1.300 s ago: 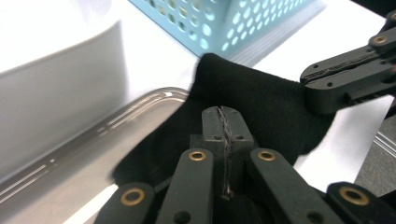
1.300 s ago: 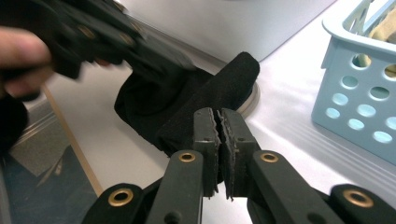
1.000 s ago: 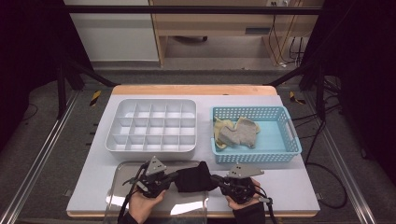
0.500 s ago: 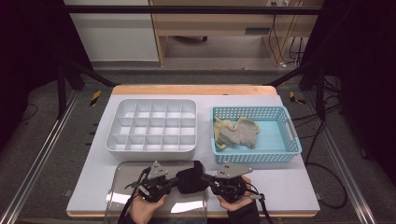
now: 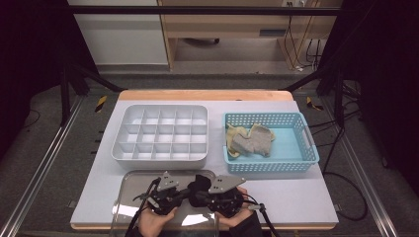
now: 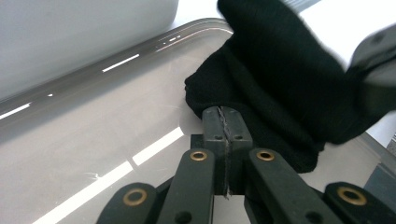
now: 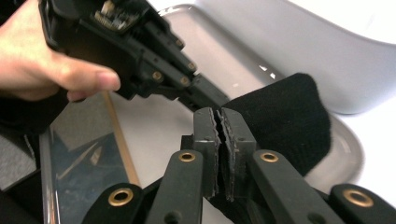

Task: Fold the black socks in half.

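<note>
A black cloth (image 5: 200, 186) hangs bunched between my two grippers over a shiny metal tray (image 5: 129, 186) at the table's front edge. My left gripper (image 5: 188, 193) is shut on one edge of the black cloth (image 6: 280, 79), its jaws pressed together on the fabric (image 6: 223, 116). From the other side my right gripper (image 5: 209, 195) is shut on the cloth (image 7: 292, 121) too, its tips (image 7: 219, 119) close to the left gripper (image 7: 140, 51) and the hand (image 7: 42, 60) that holds it.
A white compartment box (image 5: 160, 134) stands just behind the tray. To its right, a blue basket (image 5: 271, 167) holds grey and beige cloths (image 5: 251, 140). The tray's rim (image 6: 140, 51) and the box wall (image 7: 327, 56) lie close to the grippers.
My right gripper has moved left toward the left gripper, so the black cloth now bunches between them. The left gripper has barely shifted.
</note>
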Motion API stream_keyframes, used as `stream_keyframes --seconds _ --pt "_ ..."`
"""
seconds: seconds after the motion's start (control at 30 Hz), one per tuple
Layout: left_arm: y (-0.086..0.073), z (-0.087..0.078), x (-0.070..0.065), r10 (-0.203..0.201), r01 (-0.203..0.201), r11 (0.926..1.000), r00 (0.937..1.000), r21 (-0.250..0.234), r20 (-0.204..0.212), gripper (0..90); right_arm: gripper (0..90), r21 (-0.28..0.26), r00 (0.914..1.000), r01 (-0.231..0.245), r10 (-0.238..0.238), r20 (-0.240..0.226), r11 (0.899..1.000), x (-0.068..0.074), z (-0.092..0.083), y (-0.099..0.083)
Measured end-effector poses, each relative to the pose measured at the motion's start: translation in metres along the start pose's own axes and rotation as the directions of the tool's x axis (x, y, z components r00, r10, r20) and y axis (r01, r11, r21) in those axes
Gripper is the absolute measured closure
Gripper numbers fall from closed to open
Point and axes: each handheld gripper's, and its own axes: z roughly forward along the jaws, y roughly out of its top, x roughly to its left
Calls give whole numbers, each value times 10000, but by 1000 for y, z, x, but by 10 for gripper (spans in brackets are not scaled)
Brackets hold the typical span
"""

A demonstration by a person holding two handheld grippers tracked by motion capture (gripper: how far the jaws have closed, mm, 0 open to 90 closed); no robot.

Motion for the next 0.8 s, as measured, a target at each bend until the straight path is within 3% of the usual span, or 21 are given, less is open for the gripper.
stream_keyframes --seconds 0.13,0.37,0.53,0.7,0.8 --pt "1 -2 2 -109 109 9999 9999 -106 72 896 857 311 9999 -73 77 -111 9995 0 10 -6" --pt "16 -24 11 -212 225 9952 9997 -949 141 896 853 288 9996 -285 286 -28 9992 0 16 -11" --pt "30 -26 4 258 -215 9943 9989 -1044 396 896 849 325 9994 -323 321 89 9989 1 18 -10" --pt "45 -13 -9 733 -684 9939 9958 -864 551 896 847 337 9995 -284 278 167 9990 3 19 -9" --pt "50 -1 -11 966 -941 9938 9945 -591 408 896 847 393 9993 -296 287 219 9988 4 19 -9"
